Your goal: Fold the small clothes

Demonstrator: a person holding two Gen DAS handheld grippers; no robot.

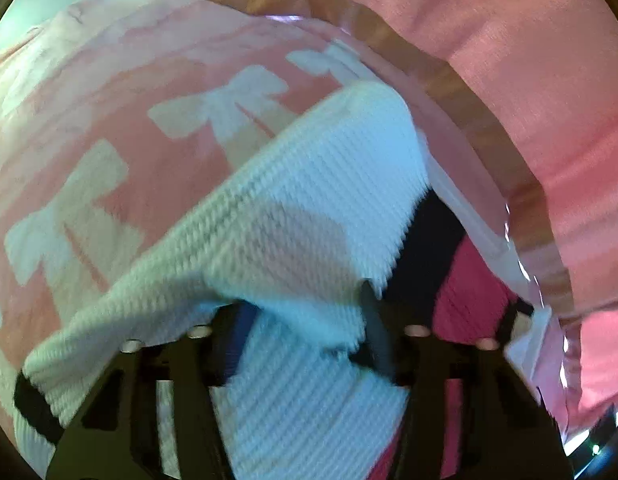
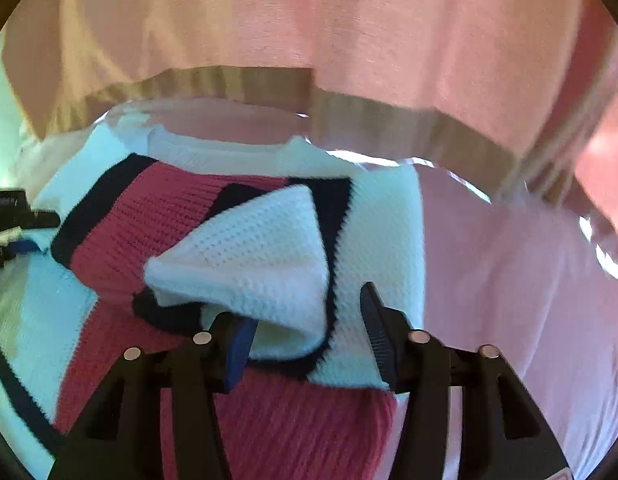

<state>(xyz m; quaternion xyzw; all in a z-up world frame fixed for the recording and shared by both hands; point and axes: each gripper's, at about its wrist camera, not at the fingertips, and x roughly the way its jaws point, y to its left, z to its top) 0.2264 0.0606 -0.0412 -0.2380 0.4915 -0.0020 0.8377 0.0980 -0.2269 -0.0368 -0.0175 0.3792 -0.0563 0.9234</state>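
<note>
A small knit sweater, white with pink and navy stripes, lies on a glossy pink table. In the left wrist view its white sleeve drapes over my left gripper, whose jaws stand apart with the knit lying between them. In the right wrist view a folded white sleeve lies across the striped body. My right gripper is open, its fingers on either side of the sleeve's near fold. The left gripper shows at the left edge of the right wrist view.
A pink blanket with white bows lies left of the sweater. A pink curtain hangs behind the table edge. Bare pink tabletop lies to the right of the sweater.
</note>
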